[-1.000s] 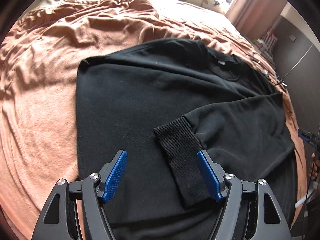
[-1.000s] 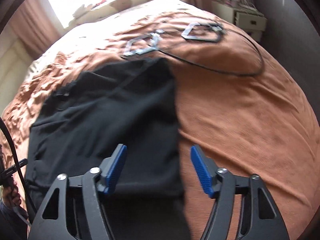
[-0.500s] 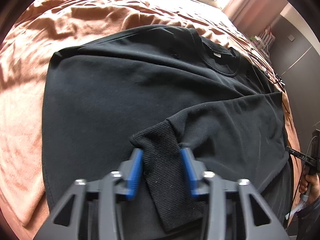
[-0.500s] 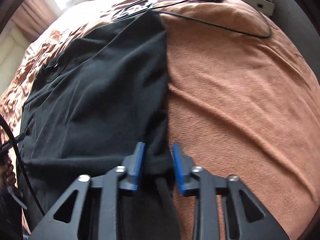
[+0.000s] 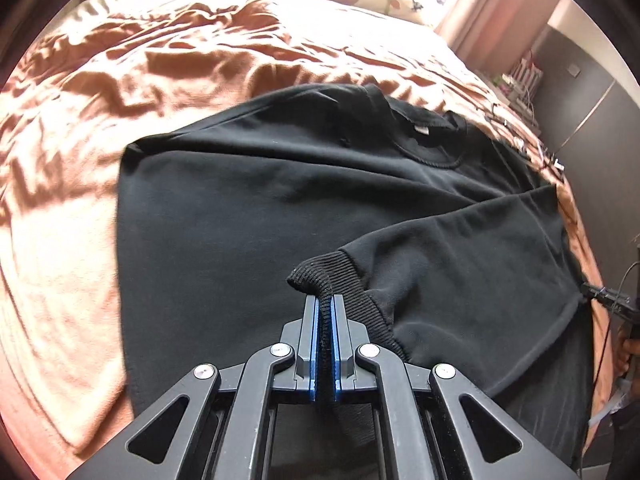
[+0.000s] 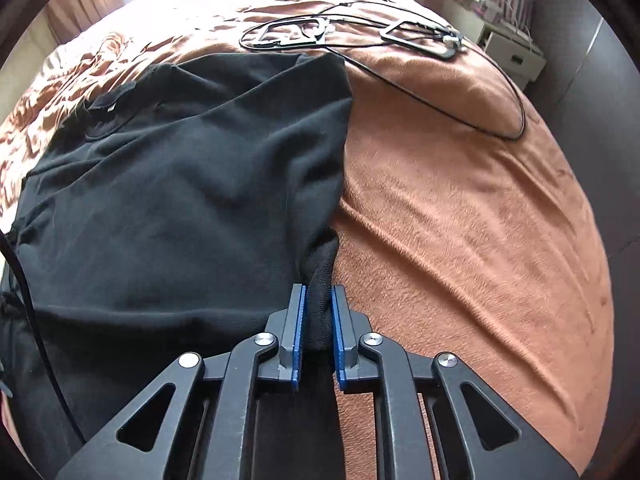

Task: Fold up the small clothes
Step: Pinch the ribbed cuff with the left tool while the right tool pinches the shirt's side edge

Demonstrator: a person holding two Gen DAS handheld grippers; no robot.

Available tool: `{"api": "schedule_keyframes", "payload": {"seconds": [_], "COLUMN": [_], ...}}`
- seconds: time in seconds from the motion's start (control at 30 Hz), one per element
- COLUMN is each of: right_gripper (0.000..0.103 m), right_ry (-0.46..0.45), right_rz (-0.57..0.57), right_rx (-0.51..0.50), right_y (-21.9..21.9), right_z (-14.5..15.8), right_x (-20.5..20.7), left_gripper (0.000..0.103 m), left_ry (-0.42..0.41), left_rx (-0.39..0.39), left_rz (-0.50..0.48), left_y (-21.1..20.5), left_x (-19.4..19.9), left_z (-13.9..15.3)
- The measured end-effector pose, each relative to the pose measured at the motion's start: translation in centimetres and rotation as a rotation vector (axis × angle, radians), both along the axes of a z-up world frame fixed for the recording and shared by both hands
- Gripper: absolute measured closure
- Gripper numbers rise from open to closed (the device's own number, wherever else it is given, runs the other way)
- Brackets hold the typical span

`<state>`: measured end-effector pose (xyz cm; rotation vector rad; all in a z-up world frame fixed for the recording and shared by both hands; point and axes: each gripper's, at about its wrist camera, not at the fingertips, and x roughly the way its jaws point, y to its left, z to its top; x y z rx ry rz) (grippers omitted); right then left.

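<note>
In the left wrist view the ribbed cuff (image 5: 326,280) is pinched by the closed left claw (image 5: 325,312), while the sweatshirt (image 6: 180,184) edge is gripped by the right claw (image 6: 318,320), its jaws just closed, apparently so the sleeve can be folded across the bed (image 6: 460,220).

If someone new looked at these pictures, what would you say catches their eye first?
A black sweatshirt spread across a rumpled orange-brown blanket fills both views. In the left wrist view the left gripper is shut on the ribbed cuff of a sleeve folded over the body; in the right wrist view the right gripper pinches the sweatshirt's edge beside bare blanket. At the far end of the blanket lie black cables.
</note>
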<state>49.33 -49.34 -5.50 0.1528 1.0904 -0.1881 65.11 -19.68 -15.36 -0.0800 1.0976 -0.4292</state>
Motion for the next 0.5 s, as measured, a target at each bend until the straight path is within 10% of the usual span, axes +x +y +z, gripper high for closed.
{"api": "schedule_keyframes", "payload": {"seconds": [0.5], "right_gripper": [0.076], "right_ry": [0.021], "right_rz": [-0.040], "right_rx": [0.128], "right_y": [-1.9], "right_z": [-4.0], "right_x": [1.4], "left_gripper": [0.098], "left_ry": [0.015], "left_rx": [0.051], "left_rz": [0.046], "left_y": [2.4], "left_x": [-0.1], "left_z": [-0.3]}}
